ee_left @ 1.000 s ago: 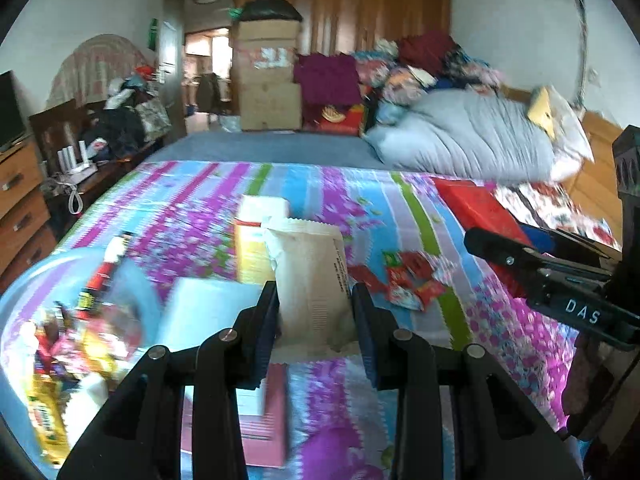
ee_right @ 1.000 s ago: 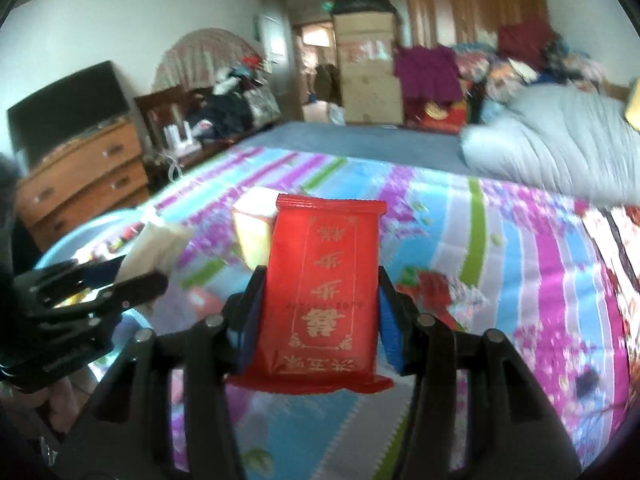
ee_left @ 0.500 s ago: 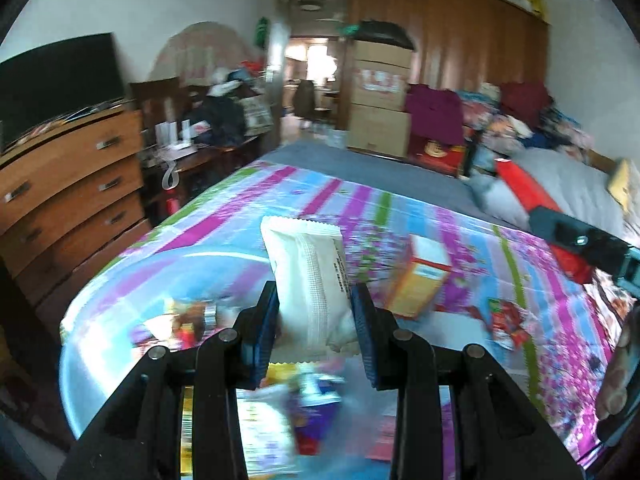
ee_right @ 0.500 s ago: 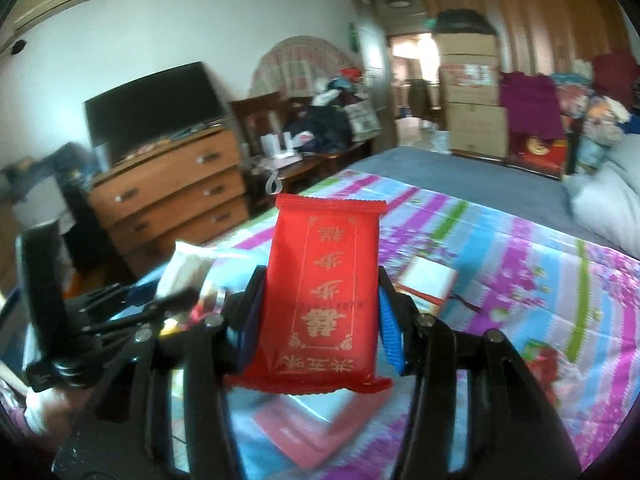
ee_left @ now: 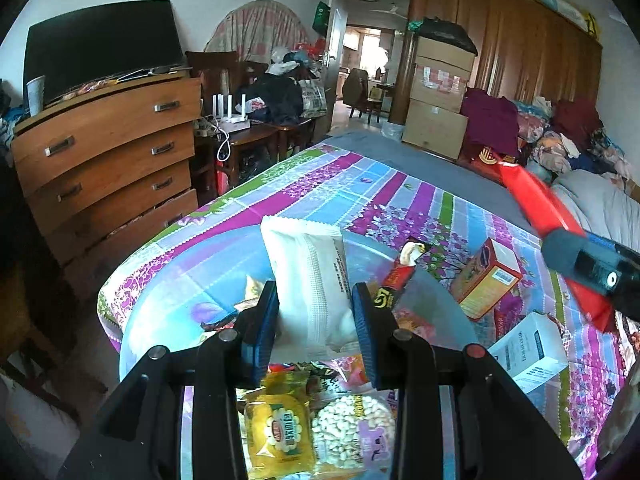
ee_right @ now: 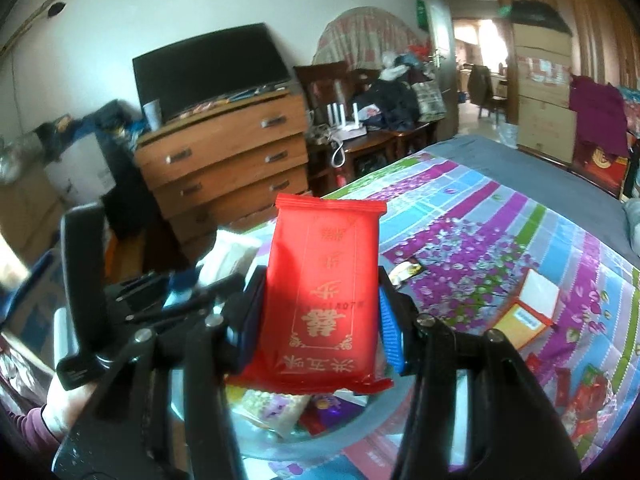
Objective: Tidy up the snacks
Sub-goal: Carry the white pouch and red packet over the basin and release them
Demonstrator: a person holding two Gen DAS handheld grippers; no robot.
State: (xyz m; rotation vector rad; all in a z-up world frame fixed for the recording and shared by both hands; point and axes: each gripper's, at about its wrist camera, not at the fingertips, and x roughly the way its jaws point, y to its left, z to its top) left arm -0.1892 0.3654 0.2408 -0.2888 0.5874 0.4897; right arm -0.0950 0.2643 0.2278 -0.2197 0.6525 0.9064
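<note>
My left gripper (ee_left: 316,312) is shut on a white snack packet (ee_left: 312,276) that stands upright between its blue pads. It hangs over a clear round bowl (ee_left: 136,320) on the bed's near corner. In the bowl lie several snacks, among them a yellow packet (ee_left: 280,432) and a white-speckled one (ee_left: 352,428). My right gripper (ee_right: 320,320) is shut on a red packet (ee_right: 324,292) with gold print, above the bowl's rim (ee_right: 360,436). In the right wrist view the left gripper (ee_right: 192,292) and its white packet (ee_right: 228,256) sit just to the left. The red packet (ee_left: 536,204) also shows at the right of the left wrist view.
An orange box (ee_left: 488,280) and a white box (ee_left: 532,344) lie on the striped bedspread (ee_left: 360,184) right of the bowl. Small red sachets (ee_right: 584,396) are scattered further right. A wooden dresser (ee_left: 108,160) with a TV stands beyond the bed's left edge.
Both grippers have swung left from the middle of the bed to above the clear bowl at its corner. Each still holds its packet.
</note>
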